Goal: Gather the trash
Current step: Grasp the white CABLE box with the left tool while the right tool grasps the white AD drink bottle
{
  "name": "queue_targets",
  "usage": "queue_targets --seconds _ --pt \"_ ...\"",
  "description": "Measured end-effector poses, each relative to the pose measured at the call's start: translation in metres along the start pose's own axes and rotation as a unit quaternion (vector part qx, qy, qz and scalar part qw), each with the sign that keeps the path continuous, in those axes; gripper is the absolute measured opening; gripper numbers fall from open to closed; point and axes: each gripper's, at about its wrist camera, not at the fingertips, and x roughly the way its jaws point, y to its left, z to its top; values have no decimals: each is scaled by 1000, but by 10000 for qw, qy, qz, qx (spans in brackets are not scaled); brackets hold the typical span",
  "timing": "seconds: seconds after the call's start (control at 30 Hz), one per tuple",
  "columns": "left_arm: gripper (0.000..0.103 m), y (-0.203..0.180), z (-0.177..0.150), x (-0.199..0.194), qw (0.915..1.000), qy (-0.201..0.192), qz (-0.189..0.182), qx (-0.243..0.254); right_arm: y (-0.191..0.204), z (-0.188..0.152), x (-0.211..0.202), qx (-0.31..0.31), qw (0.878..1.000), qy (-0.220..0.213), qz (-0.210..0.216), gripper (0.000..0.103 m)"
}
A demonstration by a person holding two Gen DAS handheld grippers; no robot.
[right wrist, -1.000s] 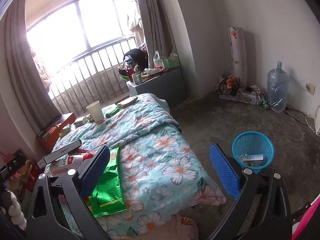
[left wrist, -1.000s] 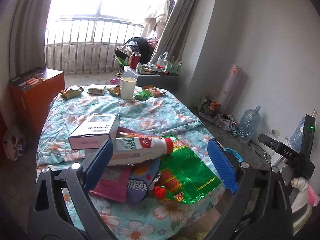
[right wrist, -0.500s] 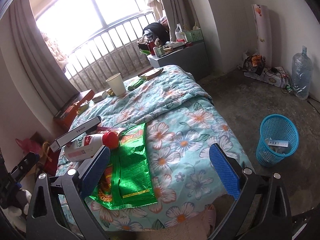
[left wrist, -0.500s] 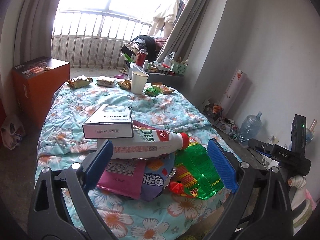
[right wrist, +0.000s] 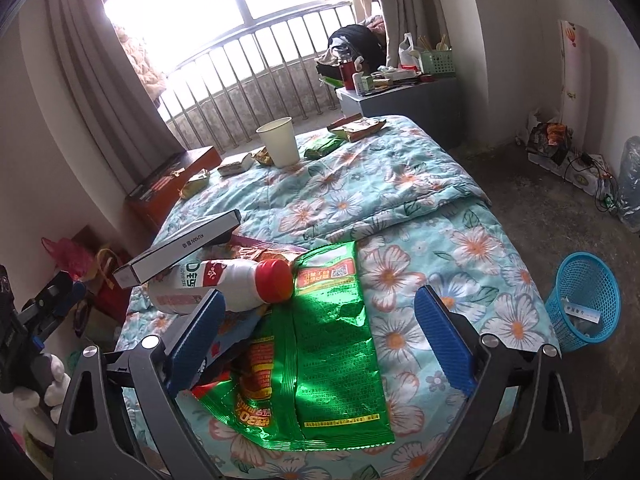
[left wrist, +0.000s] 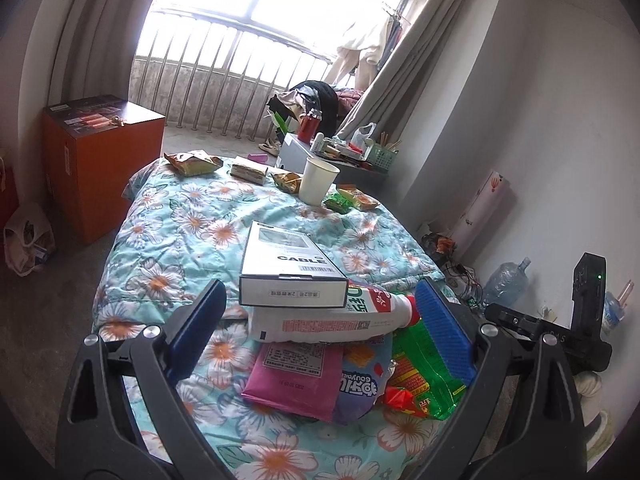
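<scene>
Trash pile on near end of flowered bed.
White bottle (right wrist: 224,282) with red cap lies on its side under a tilted box (left wrist: 290,270); green wrapper (right wrist: 328,344) flat beside the cap; pink packet (left wrist: 296,376) under the bottle.

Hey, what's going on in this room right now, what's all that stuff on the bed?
A person is clearing trash off a bed, holding a gripper in each hand. Both the left gripper and the right gripper are open and empty, hovering over a pile at the near end: a white bottle with a cable box resting on it, a pink packet and a green wrapper. A blue basket on the floor holds some paper.
</scene>
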Motion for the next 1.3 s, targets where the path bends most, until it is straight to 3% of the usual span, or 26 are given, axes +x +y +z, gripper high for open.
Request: queue_targets --seconds 0.1,0.2,0.3,0.4,0.57,0.77,1.0,1.13,1.3 --pt "91 10 20 11 9998 174 -101 -90 16 2 5 -298 9995 14 65 93" --pt "91 13 45 43 9949 1002 -41 62 37 6 10 -812 9966 37 156 93" --pt "91 16 63 79 9831 1811 -79 271 69 9 14 -1772 9838 -84 270 93" --pt "91 21 74 113 9717 2317 -184 419 96 13 21 -2594 9642 -103 546 93" --pt "91 33 74 164 9421 3340 -142 255 129 17 39 -3508 9328 20 830 93" --pt "91 36 69 198 9199 3905 28 360 141 21 69 -3874 9142 400 1121 93" --pt "91 30 54 230 8974 4312 369 857 143 15 92 -4022 9049 720 1193 93" --pt "91 30 52 235 8949 4356 337 910 141 13 93 -4018 9040 788 1235 93" --pt "84 37 52 230 9038 4185 191 870 141 17 94 -4047 9019 846 1250 93"
